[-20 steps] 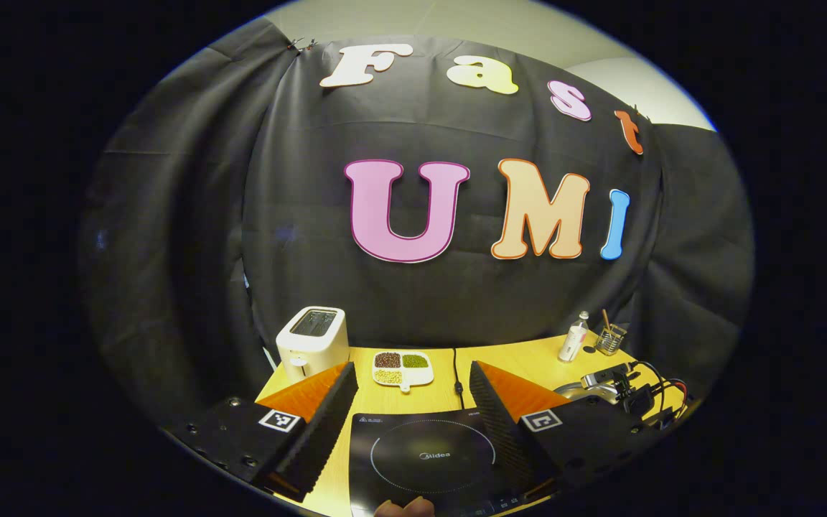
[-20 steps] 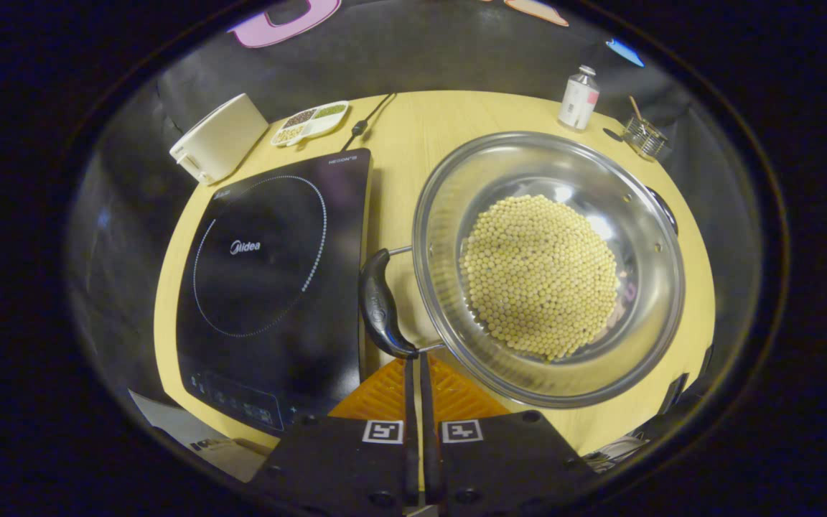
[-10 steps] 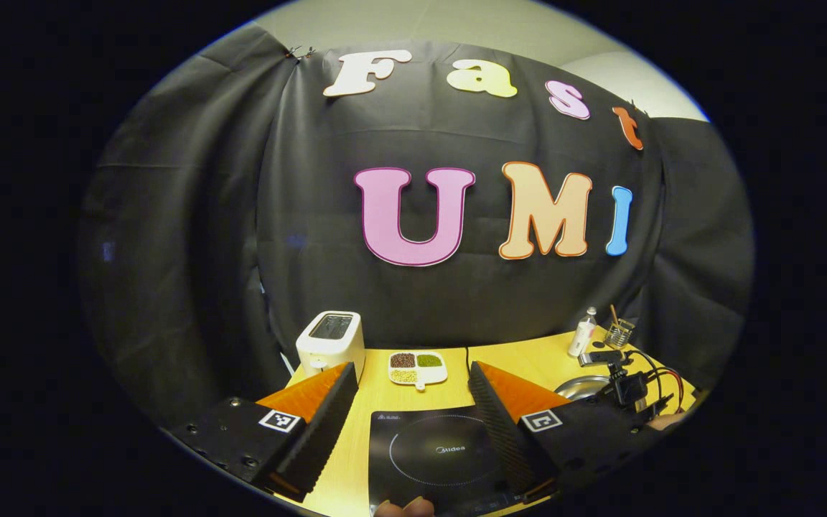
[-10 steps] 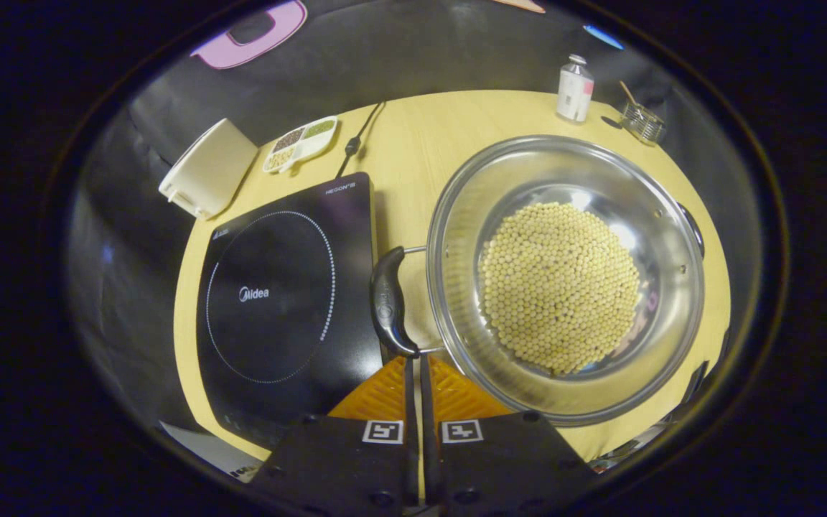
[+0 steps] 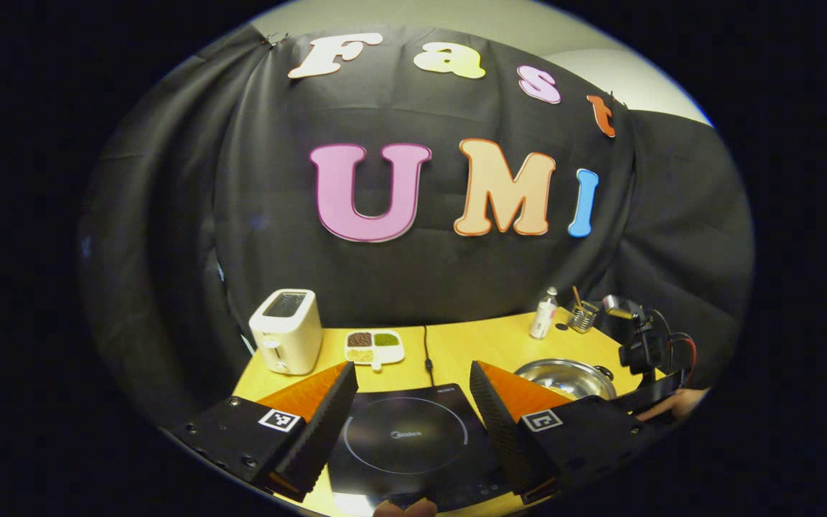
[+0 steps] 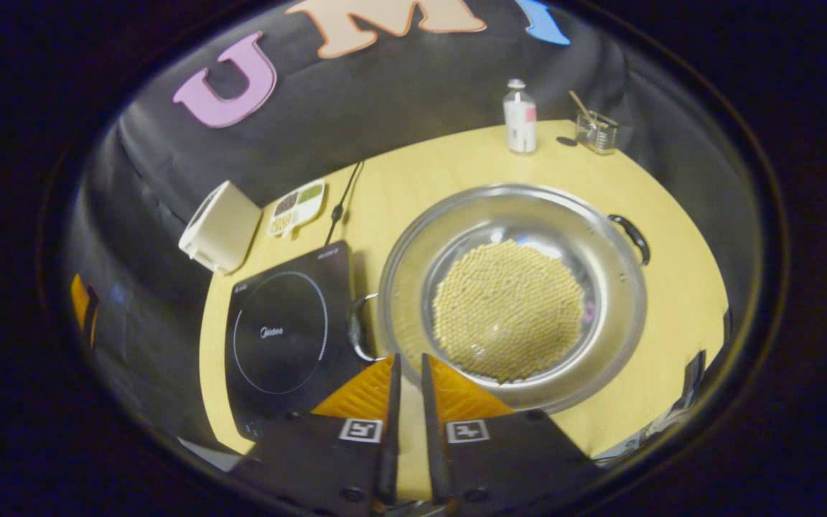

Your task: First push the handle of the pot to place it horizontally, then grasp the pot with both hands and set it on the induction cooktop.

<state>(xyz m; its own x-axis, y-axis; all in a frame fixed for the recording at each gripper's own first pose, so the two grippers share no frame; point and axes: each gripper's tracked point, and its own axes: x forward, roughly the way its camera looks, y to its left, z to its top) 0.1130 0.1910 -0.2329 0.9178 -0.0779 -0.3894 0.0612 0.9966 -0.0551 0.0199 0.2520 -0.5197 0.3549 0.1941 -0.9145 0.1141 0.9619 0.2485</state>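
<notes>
Jaws apart on left gripper (image 5: 409, 402); toaster (image 5: 285, 331), bottle (image 6: 520, 118) behind cooktop (image 6: 286, 337).

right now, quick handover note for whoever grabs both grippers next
Left gripper: open, holding nothing, above the induction cooktop.
Right gripper: fingers a narrow gap apart, holding nothing, near the pot's front rim, right of the left handle.
Pot: on the table right of the cooktop, full of beans. Left handle lies out sideways over the cooktop's edge; right handle is also out.
Done: handle push appears done.
Left: grasp both handles, lift the pot onto the cooktop.
</notes>
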